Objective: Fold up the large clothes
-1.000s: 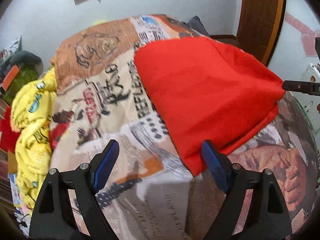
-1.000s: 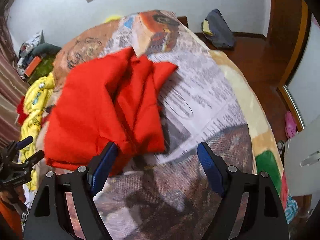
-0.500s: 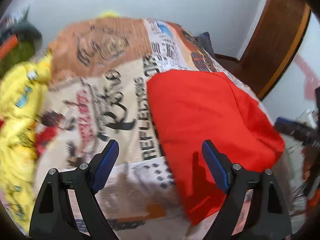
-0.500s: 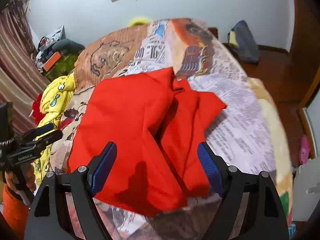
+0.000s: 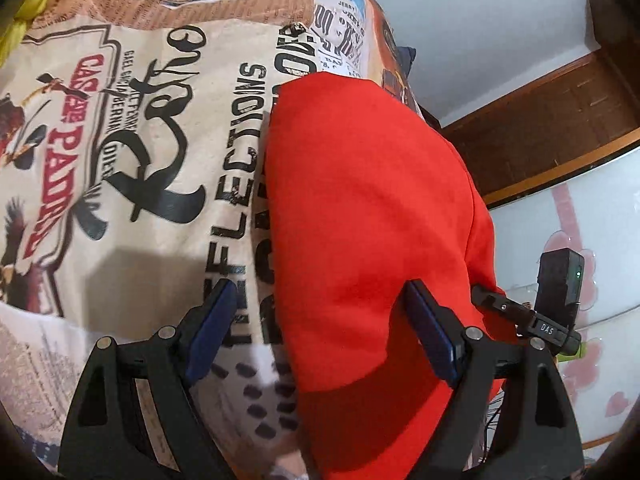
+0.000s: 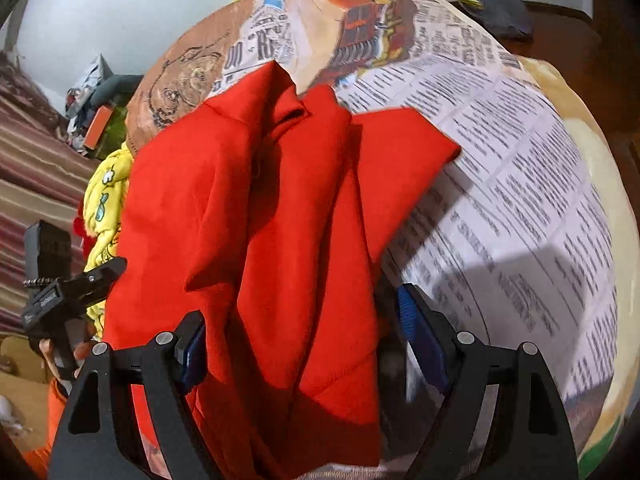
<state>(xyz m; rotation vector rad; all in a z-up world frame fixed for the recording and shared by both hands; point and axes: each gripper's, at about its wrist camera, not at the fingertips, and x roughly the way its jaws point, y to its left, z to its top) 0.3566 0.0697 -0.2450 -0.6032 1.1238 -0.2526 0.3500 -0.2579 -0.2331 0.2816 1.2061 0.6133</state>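
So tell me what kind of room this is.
Most likely a bedroom: a red garment lies on a bed covered by a newspaper-print blanket, with a dark wooden door frame and more clothes heaped alongside.

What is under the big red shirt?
The red shirt lies on a bedspread printed with newspaper words and pictures. The print continues beneath it, but the cloth hides that part and anything else underneath.

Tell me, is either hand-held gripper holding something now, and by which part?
Nothing is held. Both the left hand-held gripper and the right one are open above the red garment.
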